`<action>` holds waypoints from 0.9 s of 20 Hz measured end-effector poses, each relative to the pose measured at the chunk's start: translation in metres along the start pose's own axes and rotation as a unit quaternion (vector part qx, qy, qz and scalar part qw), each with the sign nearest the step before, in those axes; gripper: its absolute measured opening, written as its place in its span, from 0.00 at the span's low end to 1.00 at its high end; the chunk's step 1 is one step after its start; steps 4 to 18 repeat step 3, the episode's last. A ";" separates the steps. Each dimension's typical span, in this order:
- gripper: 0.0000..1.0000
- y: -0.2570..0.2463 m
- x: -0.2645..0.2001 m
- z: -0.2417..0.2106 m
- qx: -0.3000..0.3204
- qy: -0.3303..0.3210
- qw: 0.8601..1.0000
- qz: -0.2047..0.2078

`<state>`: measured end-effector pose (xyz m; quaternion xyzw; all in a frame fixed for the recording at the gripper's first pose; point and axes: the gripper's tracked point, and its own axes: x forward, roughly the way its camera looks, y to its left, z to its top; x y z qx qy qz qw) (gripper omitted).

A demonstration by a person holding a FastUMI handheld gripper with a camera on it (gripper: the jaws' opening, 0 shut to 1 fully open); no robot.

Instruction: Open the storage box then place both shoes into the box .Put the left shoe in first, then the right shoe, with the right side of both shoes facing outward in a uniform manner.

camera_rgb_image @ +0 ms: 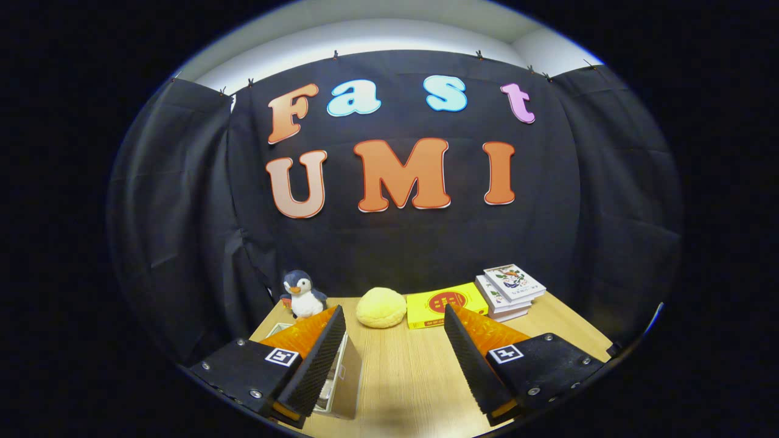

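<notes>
Ahead of wide-open gripper (nothing held): penguin toy, yellow plush, books.

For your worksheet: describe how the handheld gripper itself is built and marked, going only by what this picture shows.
The gripper has two long, wedge-shaped fingers whose inner faces are covered in fine ridged padding. Each finger sits on a flat block fastened with small round metal screws, and each block carries a square black-and-white tag. Ribbed translucent panels back the fingers on their outer sides. No cables or sleeve show.
</notes>
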<state>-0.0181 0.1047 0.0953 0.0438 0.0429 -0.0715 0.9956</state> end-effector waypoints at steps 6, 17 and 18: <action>0.97 -0.023 -0.008 0.009 -0.004 -0.016 1.000 -0.001; 0.97 -0.023 -0.008 0.009 -0.004 -0.016 1.000 -0.001; 0.97 -0.023 -0.008 0.009 -0.004 -0.016 1.000 -0.001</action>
